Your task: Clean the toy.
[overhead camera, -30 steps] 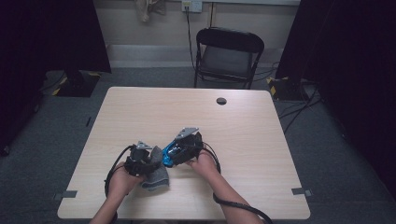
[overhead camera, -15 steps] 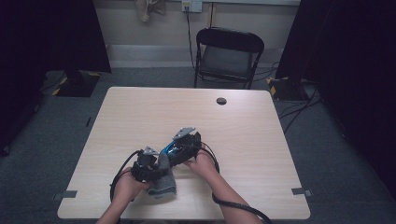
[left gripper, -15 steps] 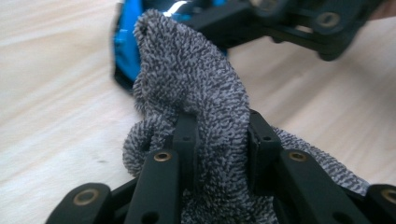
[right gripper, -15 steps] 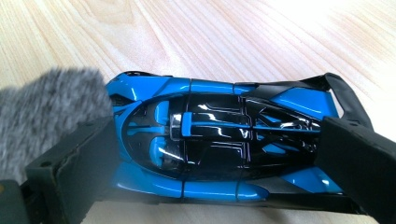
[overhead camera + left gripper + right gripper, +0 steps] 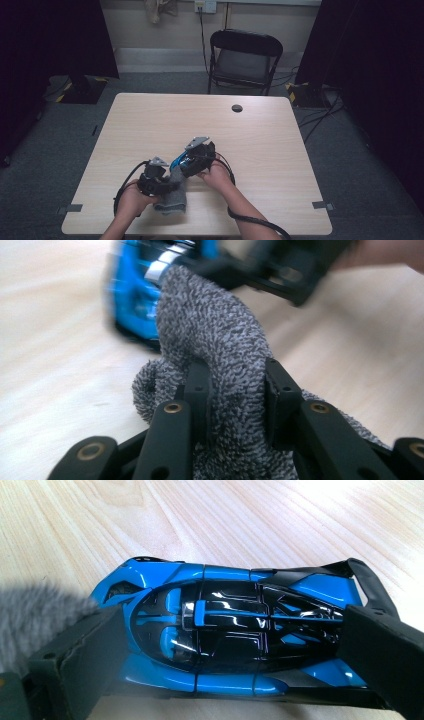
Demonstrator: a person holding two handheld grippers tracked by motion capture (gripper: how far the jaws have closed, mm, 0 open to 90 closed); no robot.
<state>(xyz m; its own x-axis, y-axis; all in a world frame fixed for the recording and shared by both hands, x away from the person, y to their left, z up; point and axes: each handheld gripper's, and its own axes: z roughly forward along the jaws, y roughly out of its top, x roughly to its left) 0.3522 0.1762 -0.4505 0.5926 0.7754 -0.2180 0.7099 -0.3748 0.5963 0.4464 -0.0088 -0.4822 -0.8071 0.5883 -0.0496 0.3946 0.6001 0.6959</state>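
Right gripper view: claw (image 5: pixel 220 650) clamping blue toy car (image 5: pixel 225 630).

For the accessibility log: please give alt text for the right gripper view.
A glossy blue and black toy car is clamped end to end between the right gripper's two black jaws, above a pale wooden table. A blurred grey cloth touches the car's left end.

Count: one blue-and-black toy car (image 5: pixel 235 630), one grey terry cloth (image 5: pixel 225 370), two handheld grippers, left gripper (image 5: pixel 167 182) and right gripper (image 5: pixel 184 162), each in one hand, so two hands, left hand (image 5: pixel 132 200) and right hand (image 5: pixel 217 175). Furniture: one wooden table (image 5: pixel 165 120), one black folding chair (image 5: pixel 242 57) behind it. One round dark grommet (image 5: pixel 237 108) in the tabletop, two tape marks on the floor.
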